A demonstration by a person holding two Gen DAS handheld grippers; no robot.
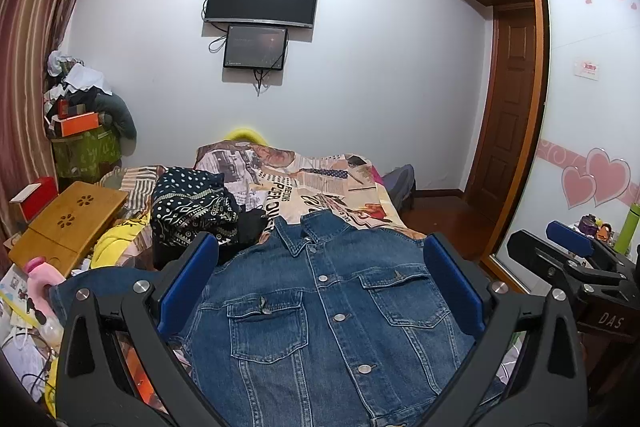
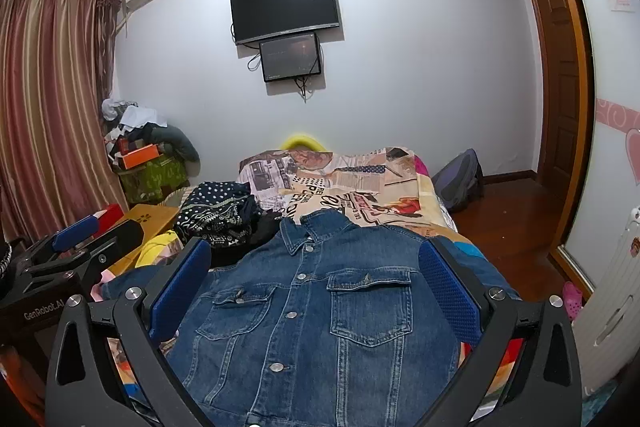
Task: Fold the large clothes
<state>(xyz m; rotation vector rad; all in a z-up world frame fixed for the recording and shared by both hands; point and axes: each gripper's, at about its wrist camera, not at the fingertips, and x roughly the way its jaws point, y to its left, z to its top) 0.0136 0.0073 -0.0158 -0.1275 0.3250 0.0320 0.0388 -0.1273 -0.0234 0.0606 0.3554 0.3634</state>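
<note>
Denim jacket (image 1: 320, 319) lies front-up, buttoned, flat on the bed (image 1: 340, 187), collar toward 12 o'clock, hem nearest us; long axis runs 6 to 12. We hold the left hand-held gripper (image 1: 320, 275) spread wide above its chest, pinching nothing. Right hand-held gripper (image 2: 316, 279) is likewise spread and empty, beside the left at 3 o'clock. Neither looks nearer. Sleeves run out toward 9 and 3; we judge each hand takes its own side. Patterned clothes pile (image 1: 192, 211) sits at 10 o'clock.

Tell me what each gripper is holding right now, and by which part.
Nothing is held. The left gripper and right gripper are both open above the denim jacket, which lies flat and buttoned on the bed.
</note>
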